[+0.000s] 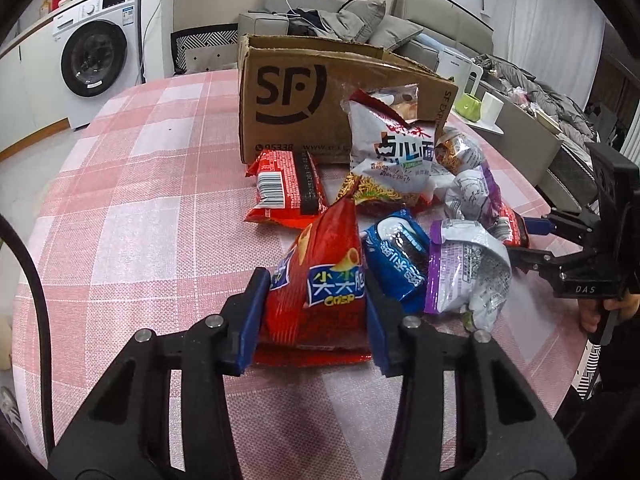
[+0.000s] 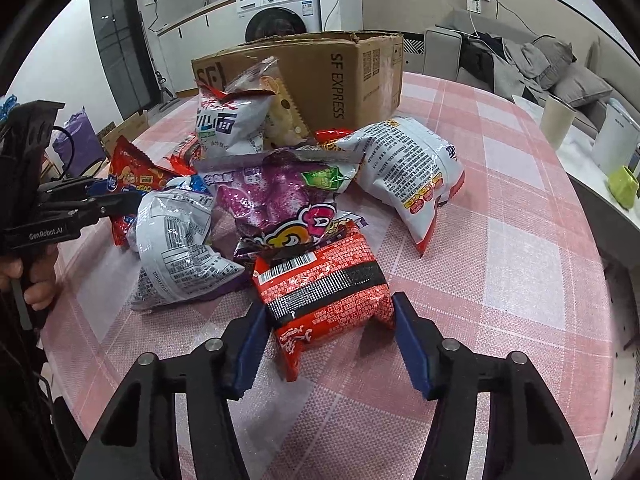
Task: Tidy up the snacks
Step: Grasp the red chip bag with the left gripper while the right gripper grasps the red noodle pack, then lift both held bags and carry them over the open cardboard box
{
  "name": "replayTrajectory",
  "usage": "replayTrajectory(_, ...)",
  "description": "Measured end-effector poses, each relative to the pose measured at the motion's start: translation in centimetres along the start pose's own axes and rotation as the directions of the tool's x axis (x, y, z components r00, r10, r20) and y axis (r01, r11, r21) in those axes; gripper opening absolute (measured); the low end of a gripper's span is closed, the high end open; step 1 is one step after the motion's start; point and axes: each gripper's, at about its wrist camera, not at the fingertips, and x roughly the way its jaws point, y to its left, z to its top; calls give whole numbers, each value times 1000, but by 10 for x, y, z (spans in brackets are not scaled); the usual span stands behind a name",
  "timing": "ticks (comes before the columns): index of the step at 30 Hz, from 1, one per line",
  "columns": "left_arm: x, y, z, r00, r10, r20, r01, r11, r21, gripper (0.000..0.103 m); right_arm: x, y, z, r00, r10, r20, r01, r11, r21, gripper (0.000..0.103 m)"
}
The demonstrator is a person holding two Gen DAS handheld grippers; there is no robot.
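Note:
A pile of snack packets lies on a pink checked table in front of an open SF cardboard box [image 1: 304, 96], which also shows in the right wrist view [image 2: 340, 76]. My left gripper [image 1: 314, 320] is shut on a red crisp bag [image 1: 320, 276] standing on end. My right gripper [image 2: 330, 340] is open, its blue pads on either side of a red noodle packet [image 2: 324, 292] that lies on the table. Other packets include a white noodle-snack bag [image 1: 392, 148], a blue packet [image 1: 400, 256], a purple-and-silver bag [image 1: 468, 268] and a purple sweet-potato bag [image 2: 276, 196].
The pink checked table [image 1: 132, 200] extends to the left of the pile and to the right in the right wrist view [image 2: 520, 220]. A washing machine [image 1: 100, 52] and a grey sofa [image 1: 380, 28] stand beyond the table. A side table holds a green cup [image 1: 470, 106].

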Motion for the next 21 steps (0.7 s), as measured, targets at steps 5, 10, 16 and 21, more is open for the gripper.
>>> replayTrajectory(5,-7,4,0,1000,-1,21,1,1000,-8,39,-7,-2,-6,1000,-3,21,2,1000,15,58)
replayTrajectory(10,-15,5,4,999,-1,46,2,1000,-17,38,-22,-7,-11,998,-18,53,16,999,41,58)
replayTrajectory(16,-30,1,7,996,-6,94,7,1000,-11,37,-39,-9,-9,994,-24,109,17,998,56,58)
replayTrajectory(21,-42,-4,9,992,-11,128,12,1000,-9,37,-50,-5,-2,988,-19,153,10,998,55,58)
